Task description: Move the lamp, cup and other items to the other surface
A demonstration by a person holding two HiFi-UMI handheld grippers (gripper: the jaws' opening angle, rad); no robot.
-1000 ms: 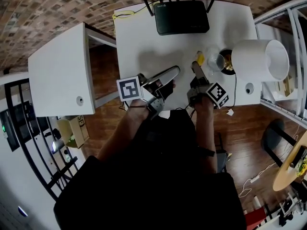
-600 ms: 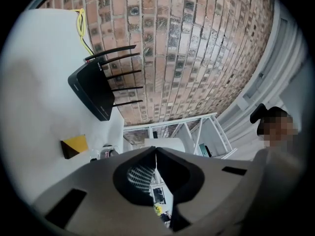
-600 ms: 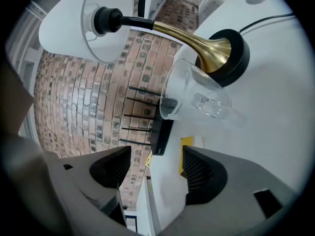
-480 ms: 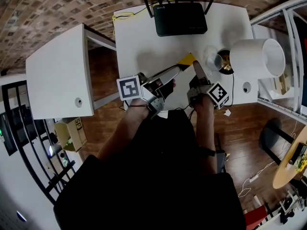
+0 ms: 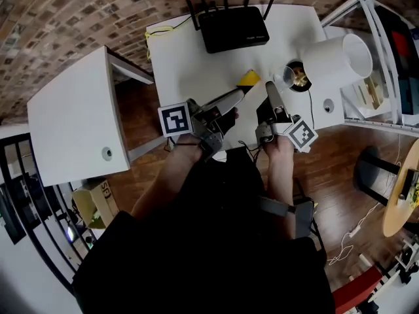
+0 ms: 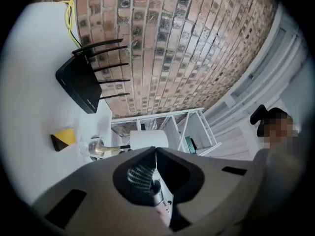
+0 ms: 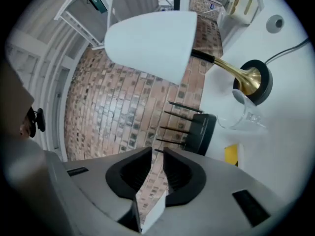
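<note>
Two grippers hover side by side over the near edge of a white desk, one in each of your hands. Your left gripper has its jaws together, tips touching. Something ribbed shows in the hollow behind the tips, too unclear to name. Your right gripper has just been closing its jaws. They stand a narrow slit apart, and only the brick wall shows through it.

Ahead of the right gripper, the lamp stands at the desk's right end, its white shade on a brass stem. The clear cup is just beside the lamp's round base. A yellow block lies just beyond the left gripper's tip. A black router with raised antennas sits at the far edge. A second desk, also white, stands to your left across a strip of wooden floor.
</note>
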